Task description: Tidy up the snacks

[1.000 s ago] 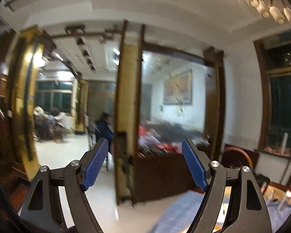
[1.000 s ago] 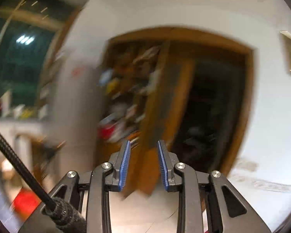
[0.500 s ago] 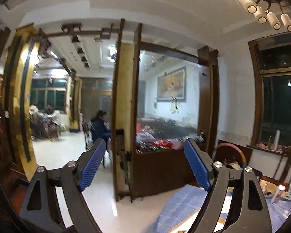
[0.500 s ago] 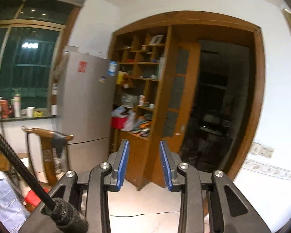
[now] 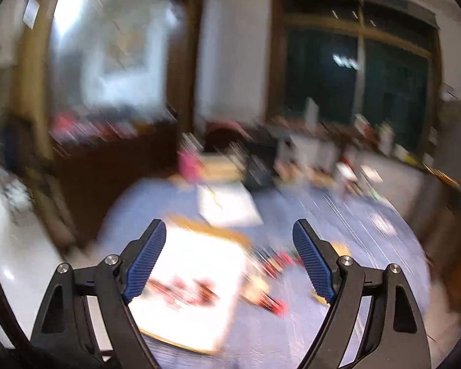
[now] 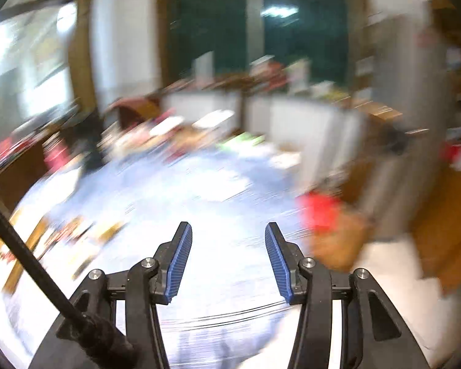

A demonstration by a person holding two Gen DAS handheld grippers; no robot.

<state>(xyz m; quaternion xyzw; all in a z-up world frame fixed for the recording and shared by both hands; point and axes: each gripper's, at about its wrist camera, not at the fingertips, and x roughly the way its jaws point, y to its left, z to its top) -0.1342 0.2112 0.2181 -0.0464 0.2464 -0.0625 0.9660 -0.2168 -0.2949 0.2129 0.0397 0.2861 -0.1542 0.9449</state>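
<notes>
Both views are motion-blurred. My left gripper (image 5: 229,249) is open and empty above a white tray (image 5: 196,264) with a wooden rim that holds blurred red snack packets (image 5: 184,289). More red and yellow snack packets (image 5: 273,264) lie on the blue cloth just right of the tray. My right gripper (image 6: 227,249) is open and empty above the blue-covered table (image 6: 199,184). The tray and snacks (image 6: 76,230) show at that view's left edge.
A white paper or box (image 5: 227,206) lies beyond the tray. A pink item (image 5: 189,163) and cluttered bottles stand at the table's far side under a dark window (image 5: 353,77). A red item on a wooden chair (image 6: 322,212) sits right of the table.
Both grippers have swung down from facing the room to facing the table. The right gripper's jaws have opened wider. The left gripper stays open.
</notes>
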